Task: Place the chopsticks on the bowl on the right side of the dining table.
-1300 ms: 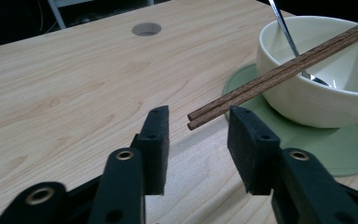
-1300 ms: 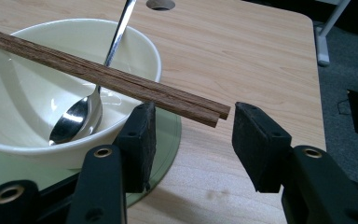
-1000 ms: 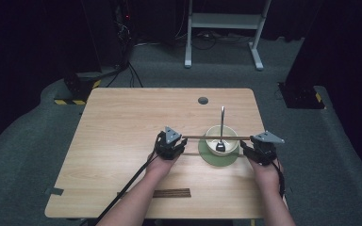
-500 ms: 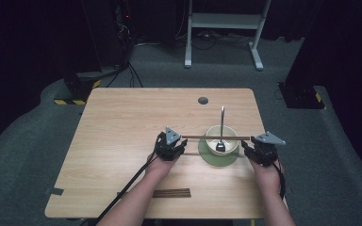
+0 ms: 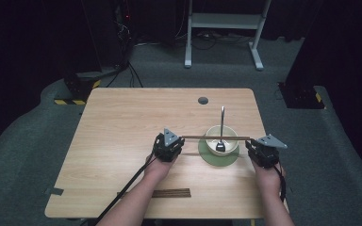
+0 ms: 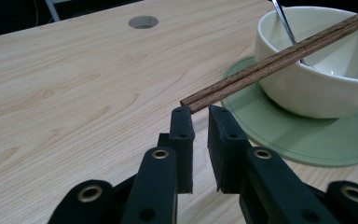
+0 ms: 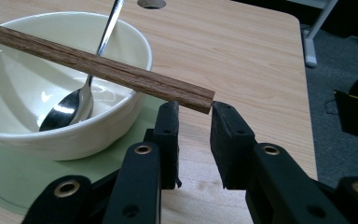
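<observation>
A pair of brown chopsticks (image 5: pixel 214 137) (image 6: pixel 279 58) (image 7: pixel 98 65) lies level across the rim of a cream bowl (image 5: pixel 211 145) (image 6: pixel 307 88) (image 7: pixel 51 135). The bowl stands on a green saucer (image 5: pixel 209 160) and holds a metal spoon (image 5: pixel 222 121) (image 7: pixel 74 105). My left gripper (image 5: pixel 181 140) (image 6: pixel 199 112) has just been closing, and its narrow jaws pinch the chopsticks' left end at the very tips. My right gripper (image 5: pixel 250 141) (image 7: pixel 195 107) has also been closing. The right end sits between its tips against one pad, with a gap to the other.
A second pair of chopsticks (image 5: pixel 169 193) lies near the table's front edge, between my forearms. A round cable hole (image 5: pixel 202 100) sits at the far middle of the wooden table (image 5: pixel 122 122). A white desk frame (image 5: pixel 221 28) stands on the floor beyond.
</observation>
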